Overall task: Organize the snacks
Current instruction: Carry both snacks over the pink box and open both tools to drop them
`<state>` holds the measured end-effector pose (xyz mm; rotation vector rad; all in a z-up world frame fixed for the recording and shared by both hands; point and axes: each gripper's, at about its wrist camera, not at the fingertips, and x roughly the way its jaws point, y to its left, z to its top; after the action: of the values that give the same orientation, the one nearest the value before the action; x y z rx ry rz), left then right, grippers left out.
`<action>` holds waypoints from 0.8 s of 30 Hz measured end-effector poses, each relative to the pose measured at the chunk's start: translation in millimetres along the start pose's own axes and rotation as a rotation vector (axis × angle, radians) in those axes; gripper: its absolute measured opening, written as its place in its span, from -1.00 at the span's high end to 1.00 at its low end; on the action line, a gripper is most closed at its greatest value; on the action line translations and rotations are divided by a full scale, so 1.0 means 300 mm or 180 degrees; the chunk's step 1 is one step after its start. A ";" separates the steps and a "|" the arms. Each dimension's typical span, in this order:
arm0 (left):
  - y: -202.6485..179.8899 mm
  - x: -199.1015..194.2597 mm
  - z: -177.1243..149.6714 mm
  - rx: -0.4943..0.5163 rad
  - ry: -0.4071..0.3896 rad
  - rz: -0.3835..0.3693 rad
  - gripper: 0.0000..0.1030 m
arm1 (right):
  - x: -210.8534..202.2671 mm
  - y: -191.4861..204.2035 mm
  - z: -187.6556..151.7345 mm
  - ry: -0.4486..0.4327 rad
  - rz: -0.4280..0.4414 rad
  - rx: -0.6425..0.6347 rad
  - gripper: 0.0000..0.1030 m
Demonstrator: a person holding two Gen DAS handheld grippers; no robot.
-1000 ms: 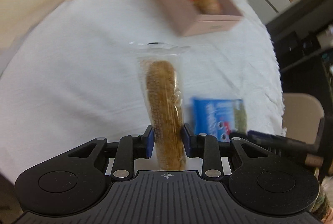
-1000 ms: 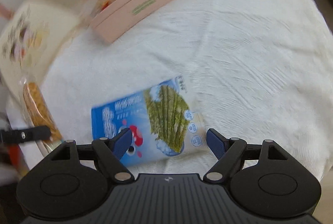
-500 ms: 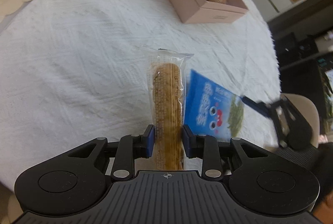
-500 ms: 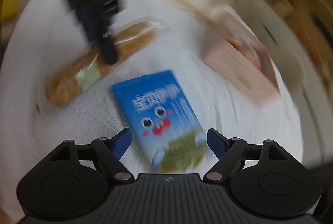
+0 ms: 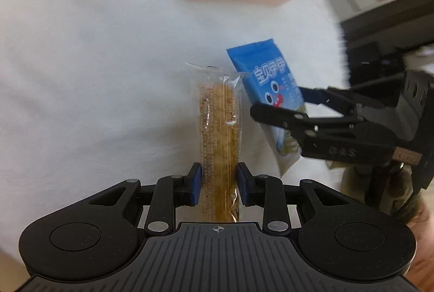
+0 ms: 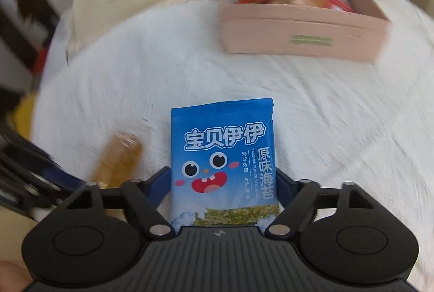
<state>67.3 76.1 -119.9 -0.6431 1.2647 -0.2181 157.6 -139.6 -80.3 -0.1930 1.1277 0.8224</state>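
The black plastic left gripper (image 5: 218, 185) has a ribbed housing, round discs on either side, silver pivot screws and blue finger pads (image 5: 195, 183). The matching black right gripper (image 6: 224, 183) has the same build, and a camouflage-patterned sleeve (image 5: 407, 199) shows behind it.

On the white cloth (image 6: 312, 107): 1 pink box (image 6: 303, 37) of snacks, 1 blue seaweed packet (image 6: 223, 153), 1 clear-wrapped cracker bar (image 5: 218, 134), and 2 grippers, left gripper (image 5: 218, 179) and right gripper (image 6: 225, 183).
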 end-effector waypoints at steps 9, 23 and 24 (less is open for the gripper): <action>-0.277 -0.226 0.476 0.0373 -0.0844 -0.0326 0.37 | -0.510 -0.103 0.323 -0.1034 -0.0764 -0.0029 -0.51; -0.106 -0.087 0.727 0.0160 -0.1234 -0.0294 0.32 | -0.342 -0.195 0.637 -0.1130 -0.0869 0.0262 -0.53; -0.116 -0.104 0.691 0.0237 -0.1294 -0.0231 0.33 | -0.283 -0.205 0.675 -0.1113 -0.0769 0.0284 -0.55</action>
<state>257.7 131.3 -42.9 -0.6323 0.8403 -0.1821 330.1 -116.9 67.2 -0.1031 0.7913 0.5627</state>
